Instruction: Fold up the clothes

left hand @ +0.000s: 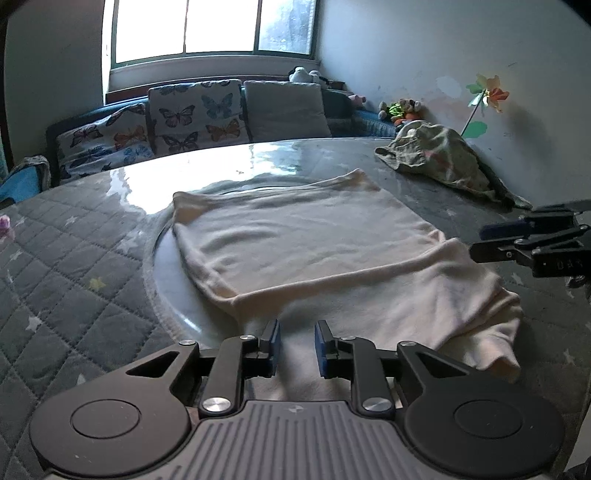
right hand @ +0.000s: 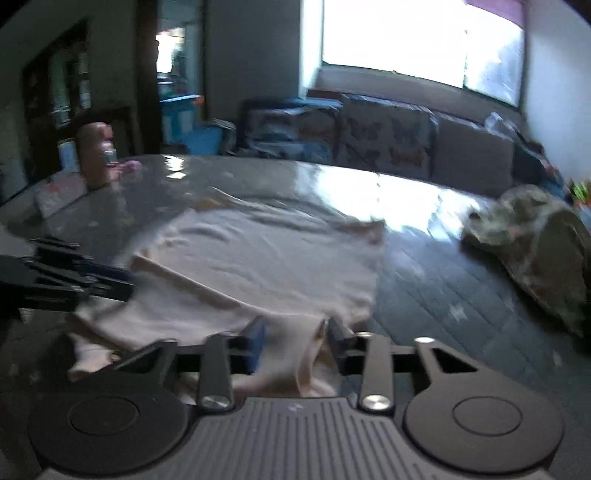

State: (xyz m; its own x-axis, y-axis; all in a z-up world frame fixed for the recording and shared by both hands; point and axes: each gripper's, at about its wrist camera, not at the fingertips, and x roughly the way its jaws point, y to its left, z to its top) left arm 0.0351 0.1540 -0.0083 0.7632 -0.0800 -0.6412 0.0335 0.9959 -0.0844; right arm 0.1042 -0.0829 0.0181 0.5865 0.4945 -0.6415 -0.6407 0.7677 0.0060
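Two claws get ready to fold a cream shirt.

The cream shirt (left hand: 306,243) lies mostly flat in the middle of the frame, with one side already folded over. The left gripper (left hand: 296,345) sits low in its view, open a little way, with cloth under the gap but nothing pinched. The right gripper (right hand: 295,341) is open too, and a bunched bit of shirt sits between its fingers; the picture is too blurry to tell if it grips. I think both claws should close on the near edge together, then lift evenly so the shirt stays smooth. The table (left hand: 74,266) has a gray quilted cover. A patterned cloth (left hand: 443,158) sits at upper right, with a sofa (left hand: 199,114) and window (left hand: 214,26) behind.
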